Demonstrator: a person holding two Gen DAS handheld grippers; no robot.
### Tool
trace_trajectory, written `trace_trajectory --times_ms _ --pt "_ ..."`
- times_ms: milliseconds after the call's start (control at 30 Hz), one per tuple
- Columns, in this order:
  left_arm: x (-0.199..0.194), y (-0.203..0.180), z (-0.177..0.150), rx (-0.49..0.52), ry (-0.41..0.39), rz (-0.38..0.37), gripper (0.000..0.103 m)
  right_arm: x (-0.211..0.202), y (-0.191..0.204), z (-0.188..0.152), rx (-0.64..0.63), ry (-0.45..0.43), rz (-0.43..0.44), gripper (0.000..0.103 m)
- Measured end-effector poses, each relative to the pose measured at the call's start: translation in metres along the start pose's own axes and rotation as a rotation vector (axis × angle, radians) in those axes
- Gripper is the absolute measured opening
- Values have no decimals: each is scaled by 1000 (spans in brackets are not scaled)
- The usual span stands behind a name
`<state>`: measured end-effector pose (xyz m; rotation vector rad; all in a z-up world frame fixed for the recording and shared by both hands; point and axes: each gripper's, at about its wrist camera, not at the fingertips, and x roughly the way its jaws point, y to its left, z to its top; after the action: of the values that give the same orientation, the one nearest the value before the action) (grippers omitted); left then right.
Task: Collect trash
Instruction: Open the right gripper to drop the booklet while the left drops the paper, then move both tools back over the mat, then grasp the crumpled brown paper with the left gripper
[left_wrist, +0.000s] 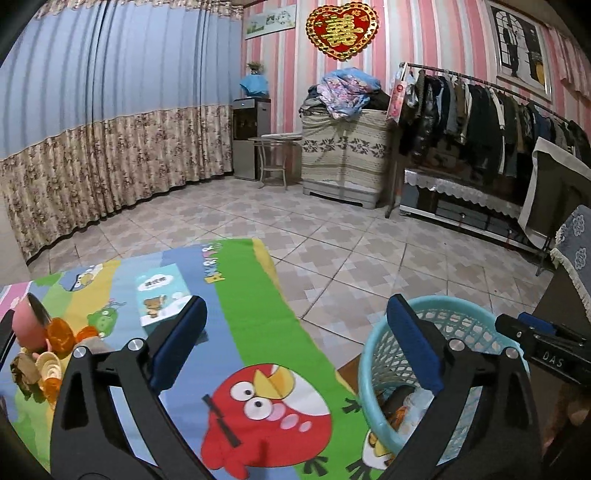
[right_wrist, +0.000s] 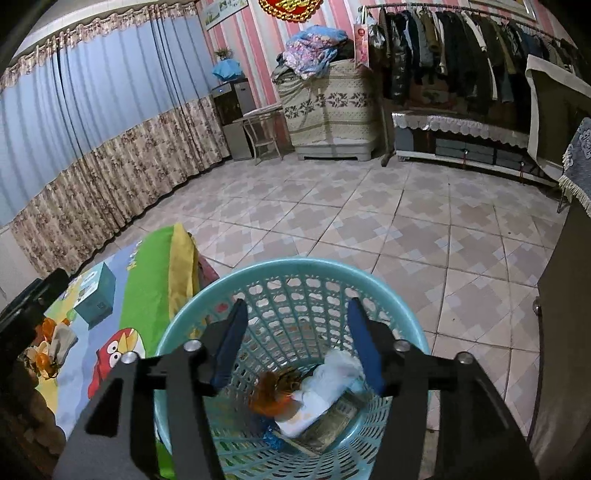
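Tiled room, cartoon-cloth surface (left_wrist: 258, 314) | right tool (right_wrist: 297, 343) spread over basket (right_wrist: 295, 266), empty; orange wrapper (right_wrist: 273, 397) lies inside | left tool (left_wrist: 295, 347) spread, empty | remaining trash (left_wrist: 51, 350) on cloth's left edge | advice: approach low, pinch one piece firmly.

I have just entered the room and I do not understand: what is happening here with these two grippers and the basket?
A person is collecting trash with a handheld gripper in each hand. The right gripper is open above the turquoise basket, where an orange wrapper and white paper already lie. The left gripper is open and empty above the cartoon mat. More orange wrappers wait on the mat beside a small blue box.
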<state>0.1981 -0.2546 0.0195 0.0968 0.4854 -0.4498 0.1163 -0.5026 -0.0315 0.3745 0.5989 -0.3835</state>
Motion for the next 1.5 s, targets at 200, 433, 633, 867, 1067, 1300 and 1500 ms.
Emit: trace_trajectory --times_ms 200,433,633,867,1067,1300,1500 --pt "-12 15 -2 -9 -14 18 97 -5 8 0 -26 -22 -28 87" --pt "-23 34 -11 -30 0 31 97 -8 22 -1 -61 -43 -43 95" --pt "-36 59 -20 -59 14 40 97 -16 45 -4 -107 -73 -50 98" --pt "-52 100 -37 -76 25 103 98 -24 84 -12 -168 -98 -14 98" --pt "-59 156 -54 -132 51 168 97 -20 119 -23 -190 -74 40 98" --pt "-66 226 -72 -155 90 279 97 -7 159 -38 -251 -27 57 98" --pt "-67 281 -91 -196 135 325 97 1 187 -56 -288 15 71 99"
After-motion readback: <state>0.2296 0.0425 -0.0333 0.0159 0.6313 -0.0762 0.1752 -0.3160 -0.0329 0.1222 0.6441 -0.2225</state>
